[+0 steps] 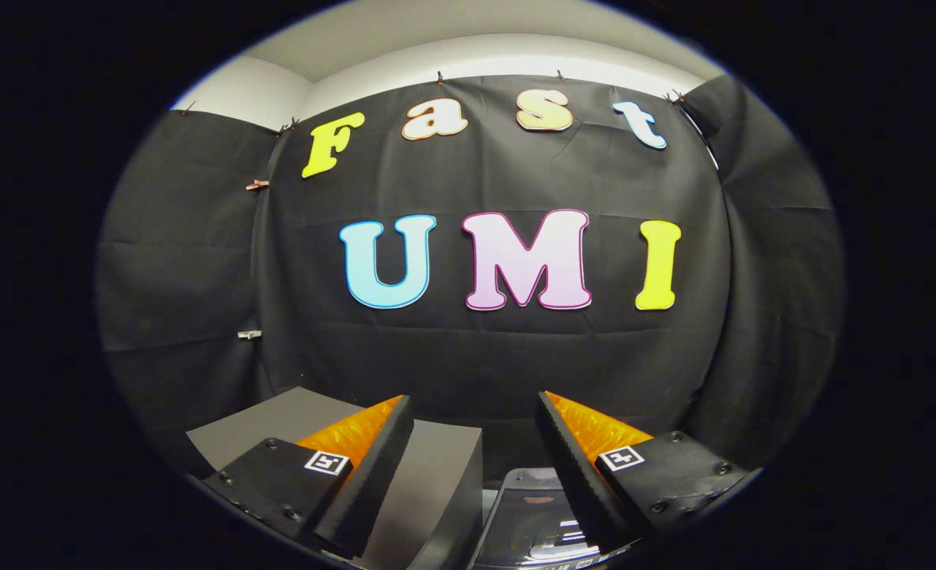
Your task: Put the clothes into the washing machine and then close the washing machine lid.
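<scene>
Black cloth wall [484,348] fills background, pale wall strip above it at top of frame. Gripper [474,408] at bottom centre, fingers spread wide apart, nothing between them. Grey box top [436,467] under left finger [373,467]. Glossy dark washing machine lid [527,514] low between fingers, beside right finger [575,467]. Clothes cannot be made out.

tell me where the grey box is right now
In the gripper view the grey box sits low, beneath and behind the open gripper's left finger, against the black cloth wall, beside a glossy dark object.
</scene>
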